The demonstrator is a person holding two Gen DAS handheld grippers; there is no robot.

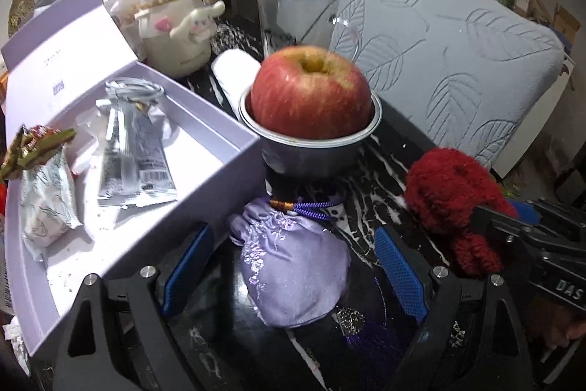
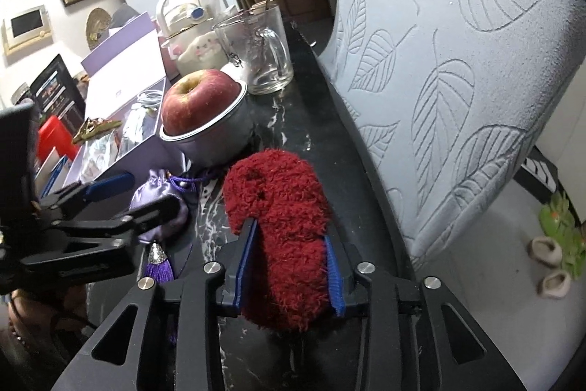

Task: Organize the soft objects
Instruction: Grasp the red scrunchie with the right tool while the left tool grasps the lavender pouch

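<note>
While both soft things were still lying on the dark marbled bench (image 1: 370,171), the sorting could be judged as barely begun. The red fuzzy sock (image 2: 282,226) was clamped between the blue pads of the right gripper (image 2: 289,266), its lower half squeezed between them and its upper end resting on the bench near the metal bowl (image 2: 216,134) that held an apple (image 2: 199,99). The left gripper (image 1: 293,266) was spread wide, its pads standing on either side of the lilac satin pouch (image 1: 289,262) without being pressed against it; the pouch lay on the bench just beside the open lilac box (image 1: 139,200), its blue cord pointing toward the bowl. Only packets and a coiled cable were seen inside the box, so nothing soft had been put away there, as far as could be told. Left to be done, by this reading, were the closing of the left gripper on the pouch, the lifting of both things, and their placing in whatever spot was meant, which could not be told.
</note>
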